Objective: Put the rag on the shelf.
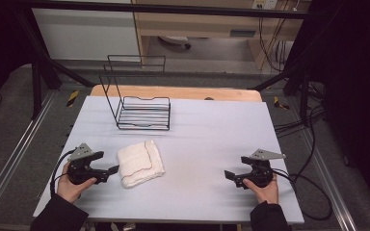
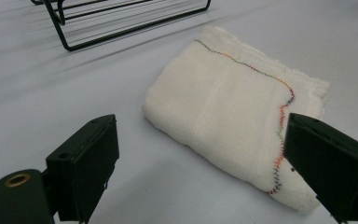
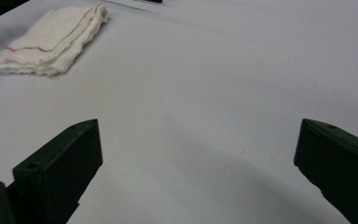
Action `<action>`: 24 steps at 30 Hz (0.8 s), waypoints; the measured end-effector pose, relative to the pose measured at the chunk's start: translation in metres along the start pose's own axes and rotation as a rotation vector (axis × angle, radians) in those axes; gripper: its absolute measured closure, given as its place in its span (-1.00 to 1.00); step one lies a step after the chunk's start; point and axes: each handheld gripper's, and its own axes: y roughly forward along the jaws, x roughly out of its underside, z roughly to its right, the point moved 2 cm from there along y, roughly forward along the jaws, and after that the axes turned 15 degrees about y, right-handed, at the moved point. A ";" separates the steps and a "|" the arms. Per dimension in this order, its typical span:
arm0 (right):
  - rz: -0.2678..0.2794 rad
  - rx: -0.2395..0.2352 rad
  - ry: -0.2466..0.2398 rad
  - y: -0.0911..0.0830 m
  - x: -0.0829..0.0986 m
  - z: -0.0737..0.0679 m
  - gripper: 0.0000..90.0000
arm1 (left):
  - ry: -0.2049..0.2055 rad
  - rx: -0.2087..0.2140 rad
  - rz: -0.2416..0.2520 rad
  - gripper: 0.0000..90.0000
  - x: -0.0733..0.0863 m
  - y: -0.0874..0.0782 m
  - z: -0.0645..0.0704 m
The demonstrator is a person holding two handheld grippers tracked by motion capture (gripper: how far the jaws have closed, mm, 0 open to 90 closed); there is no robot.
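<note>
Nothing lifted yet: your left gripper [image 1: 112, 170], jaws spread, sits just beside the folded white cloth [image 1: 140, 163] lying flat on the surface [image 1: 212, 144], right gripper [image 1: 231, 175] spread too, well apart.

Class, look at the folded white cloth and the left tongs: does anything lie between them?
Nothing visible does. The left tongs sit open right beside the folded white cloth, with bare table between.
</note>
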 end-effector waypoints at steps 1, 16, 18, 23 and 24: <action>-0.002 0.001 -0.001 0.000 0.000 0.000 -0.97 | -0.005 0.001 -0.001 -0.77 -0.001 0.001 0.000; -0.024 0.013 -0.020 0.007 0.000 -0.008 -0.95 | -0.044 0.004 -0.073 -0.43 -0.009 0.011 0.013; -0.029 0.014 -0.027 0.009 0.000 -0.011 -0.95 | -0.037 0.028 -0.093 -0.39 -0.008 0.011 0.022; -0.027 0.008 -0.031 0.015 -0.001 -0.021 -0.94 | -0.026 0.065 -0.133 -0.17 -0.008 0.013 0.040; -0.028 0.007 -0.033 0.016 -0.001 -0.023 -0.93 | -0.018 0.065 -0.141 -0.15 -0.008 0.014 0.043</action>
